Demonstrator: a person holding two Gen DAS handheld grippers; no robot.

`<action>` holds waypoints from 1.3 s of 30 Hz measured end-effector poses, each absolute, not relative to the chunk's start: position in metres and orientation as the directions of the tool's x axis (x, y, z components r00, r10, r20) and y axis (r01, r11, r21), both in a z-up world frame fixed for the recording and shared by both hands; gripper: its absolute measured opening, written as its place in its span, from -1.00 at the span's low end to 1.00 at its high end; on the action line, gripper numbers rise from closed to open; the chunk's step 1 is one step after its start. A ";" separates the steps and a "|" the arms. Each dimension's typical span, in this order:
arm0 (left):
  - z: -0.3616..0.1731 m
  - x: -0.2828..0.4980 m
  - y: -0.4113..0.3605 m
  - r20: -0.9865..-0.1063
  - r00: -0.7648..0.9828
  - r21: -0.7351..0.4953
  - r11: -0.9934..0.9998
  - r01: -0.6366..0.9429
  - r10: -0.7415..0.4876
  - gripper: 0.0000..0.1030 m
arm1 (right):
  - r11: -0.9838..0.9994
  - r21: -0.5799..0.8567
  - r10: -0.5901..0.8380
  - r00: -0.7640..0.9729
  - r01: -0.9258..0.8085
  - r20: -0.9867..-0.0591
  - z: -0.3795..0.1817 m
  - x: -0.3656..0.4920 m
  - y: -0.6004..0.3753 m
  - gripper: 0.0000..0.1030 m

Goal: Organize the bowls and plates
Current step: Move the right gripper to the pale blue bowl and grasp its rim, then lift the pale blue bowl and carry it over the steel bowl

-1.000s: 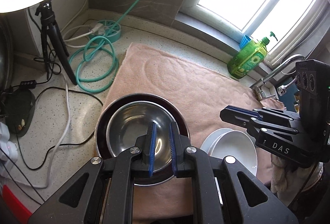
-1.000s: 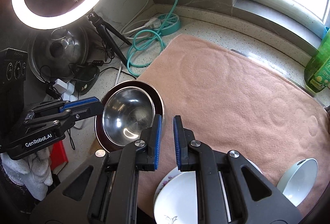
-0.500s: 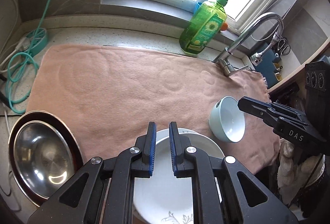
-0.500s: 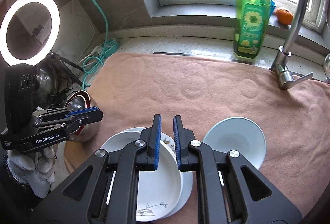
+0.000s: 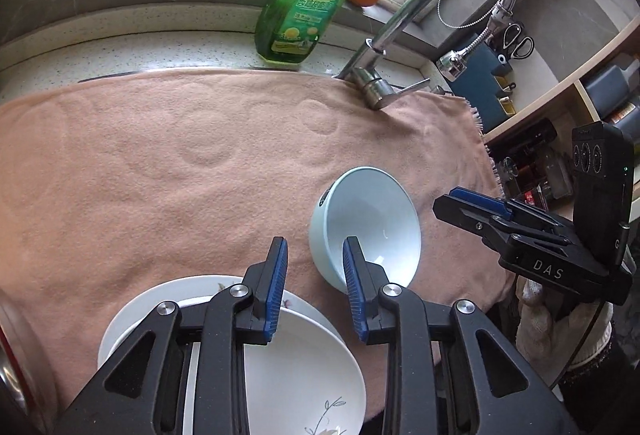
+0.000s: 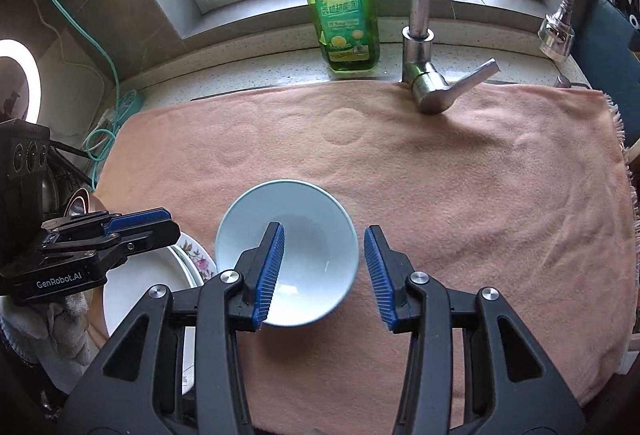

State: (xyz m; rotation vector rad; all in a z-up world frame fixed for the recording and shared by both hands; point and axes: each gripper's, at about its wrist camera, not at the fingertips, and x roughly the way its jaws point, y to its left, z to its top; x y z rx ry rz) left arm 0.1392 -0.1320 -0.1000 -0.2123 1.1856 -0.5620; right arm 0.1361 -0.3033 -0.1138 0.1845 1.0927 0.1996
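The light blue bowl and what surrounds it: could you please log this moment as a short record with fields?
bowl: light blue bowl, upright on pink towel
plates: white plates, stacked at the towel's near edge
left gripper: open, empty, jaws just opening
right gripper: open, empty, jaws just opening
behind: green soap bottle, faucet

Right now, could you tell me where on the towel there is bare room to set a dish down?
The pink towel is bare right of the pale blue bowl out to its fringed edge, and across the band between the bowl and the tap. The near left corner is crowded: stacked white plates sit just beside the bowl, below the left gripper.
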 end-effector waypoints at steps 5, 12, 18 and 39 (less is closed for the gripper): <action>-0.106 0.144 -0.146 -0.826 0.238 -0.431 0.845 0.317 -0.510 -0.48 | 0.956 0.293 0.281 0.408 -0.034 -0.869 -0.133 0.133 -0.317 -0.16; -0.114 0.149 -0.157 -0.840 0.231 -0.406 0.851 0.334 -0.491 -0.48 | 0.944 0.328 0.315 0.370 -0.030 -0.874 -0.149 0.129 -0.317 -0.43; -0.119 0.151 -0.160 -0.844 0.229 -0.399 0.854 0.333 -0.484 -0.62 | 0.932 0.361 0.341 0.350 -0.009 -0.873 -0.159 0.128 -0.322 -0.44; -0.129 0.156 -0.164 -0.849 0.223 -0.403 0.860 0.313 -0.479 -0.80 | 0.923 0.384 0.370 0.305 -0.018 -0.877 -0.170 0.142 -0.313 -0.80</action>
